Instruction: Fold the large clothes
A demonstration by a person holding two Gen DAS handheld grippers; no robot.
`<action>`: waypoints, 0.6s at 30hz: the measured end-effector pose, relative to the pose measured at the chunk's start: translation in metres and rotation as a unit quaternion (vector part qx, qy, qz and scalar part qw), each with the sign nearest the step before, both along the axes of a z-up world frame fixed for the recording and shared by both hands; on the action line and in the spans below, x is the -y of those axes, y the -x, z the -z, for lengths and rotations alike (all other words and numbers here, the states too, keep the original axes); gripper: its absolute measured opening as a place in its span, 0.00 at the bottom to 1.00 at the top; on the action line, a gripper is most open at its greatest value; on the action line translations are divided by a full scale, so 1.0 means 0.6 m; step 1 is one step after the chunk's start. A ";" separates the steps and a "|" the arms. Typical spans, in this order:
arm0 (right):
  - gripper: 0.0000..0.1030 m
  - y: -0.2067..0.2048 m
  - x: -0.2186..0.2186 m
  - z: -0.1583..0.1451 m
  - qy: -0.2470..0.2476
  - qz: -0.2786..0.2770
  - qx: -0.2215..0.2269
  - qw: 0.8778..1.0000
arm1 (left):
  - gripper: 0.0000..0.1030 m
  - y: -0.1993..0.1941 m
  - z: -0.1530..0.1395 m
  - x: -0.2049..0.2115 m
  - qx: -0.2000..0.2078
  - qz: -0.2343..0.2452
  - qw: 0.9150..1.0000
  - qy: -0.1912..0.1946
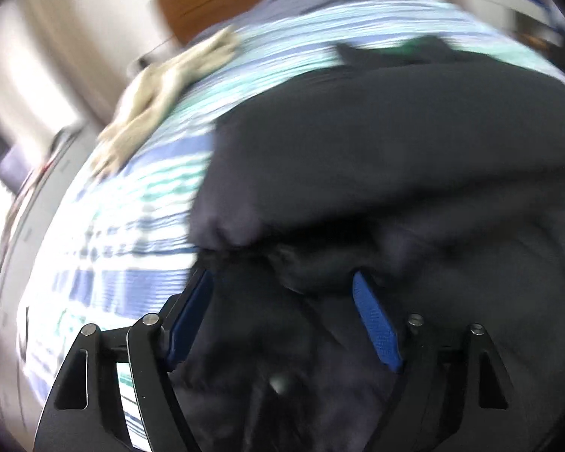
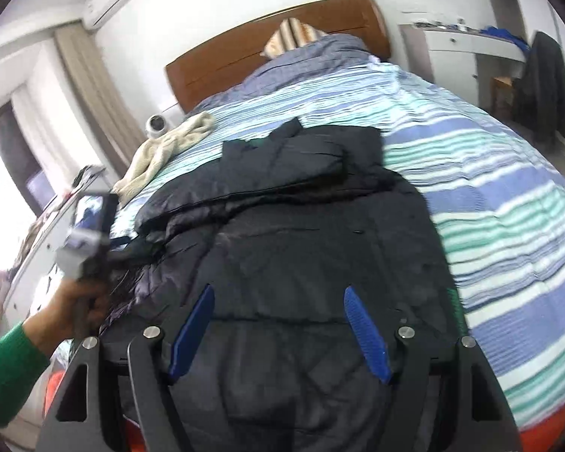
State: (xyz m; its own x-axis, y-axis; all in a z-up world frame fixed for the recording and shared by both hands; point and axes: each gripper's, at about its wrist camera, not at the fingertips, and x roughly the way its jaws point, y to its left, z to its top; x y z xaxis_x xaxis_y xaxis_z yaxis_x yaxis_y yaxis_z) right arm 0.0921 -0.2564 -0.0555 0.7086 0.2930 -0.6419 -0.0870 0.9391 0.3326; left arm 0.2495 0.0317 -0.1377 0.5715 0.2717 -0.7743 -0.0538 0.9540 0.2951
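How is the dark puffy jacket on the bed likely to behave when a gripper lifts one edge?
The dark jacket already lies in soft folds and bulges on the striped bedspread, so it will probably sag and drape rather than hold shape. Its quilted padding suggests it is bulky but fairly light. The faint sheen hints at slick fabric that could slip from open fingers.

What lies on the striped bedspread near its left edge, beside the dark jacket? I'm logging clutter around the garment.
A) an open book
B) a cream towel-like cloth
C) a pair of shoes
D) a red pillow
B: a crumpled cream cloth lies on the striped bedspread, left of the dark jacket and apart from it.
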 end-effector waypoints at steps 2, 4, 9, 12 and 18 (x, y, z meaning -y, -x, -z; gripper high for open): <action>0.71 -0.014 0.004 -0.011 -0.005 -0.008 0.004 1.000 | 0.78 -0.014 0.009 -0.028 -0.010 -0.042 0.998 0.055; 0.71 -0.040 0.019 -0.025 -0.007 -0.009 0.013 1.000 | 0.78 -0.012 0.007 -0.037 -0.007 -0.049 0.996 0.075; 0.71 -0.194 0.071 0.007 0.001 0.013 -0.030 0.999 | 0.78 0.035 -0.001 -0.032 -0.003 -0.026 0.998 0.062; 0.71 -0.286 0.095 0.044 -0.059 0.029 -0.057 0.996 | 0.78 0.066 -0.016 -0.043 -0.004 -0.018 0.997 0.081; 0.40 -0.399 0.114 0.117 -0.175 0.066 -0.145 0.972 | 0.78 0.107 -0.027 -0.081 -0.005 -0.011 0.995 0.104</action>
State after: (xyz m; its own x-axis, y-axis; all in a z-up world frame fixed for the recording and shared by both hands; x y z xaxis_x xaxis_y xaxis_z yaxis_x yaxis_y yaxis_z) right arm 0.3317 -0.3246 -0.1256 0.5596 0.4475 -0.6976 0.1716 0.7609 0.6258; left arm 0.1851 0.0800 -0.1213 0.5598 0.1182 -0.8202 -0.0743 0.9929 0.0924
